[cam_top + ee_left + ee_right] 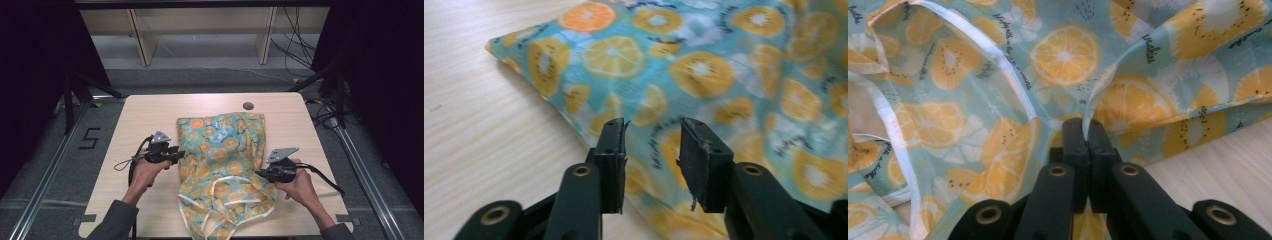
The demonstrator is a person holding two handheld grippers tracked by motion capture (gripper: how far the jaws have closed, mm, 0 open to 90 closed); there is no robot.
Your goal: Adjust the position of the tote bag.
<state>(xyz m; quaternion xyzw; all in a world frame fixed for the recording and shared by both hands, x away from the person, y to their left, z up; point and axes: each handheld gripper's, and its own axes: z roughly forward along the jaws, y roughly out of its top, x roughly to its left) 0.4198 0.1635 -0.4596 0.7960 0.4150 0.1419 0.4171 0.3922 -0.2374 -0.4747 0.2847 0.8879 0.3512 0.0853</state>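
Left tool apart over fruit-print garment; right tool clamped on its edge, forearms angled inward.

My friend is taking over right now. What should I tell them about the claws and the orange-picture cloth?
Left claw: open, hanging over the cloth's left edge, nothing pinched.
Right claw: shut on the cloth, pinching a fold by the white-trimmed edge on its right side.
The cloth lies crumpled in the middle of the table, with its trimmed loops toward the person.
Done: one side gripped.
Left: probably grab the left edge too, then spread or fold the cloth. It is still rumpled.
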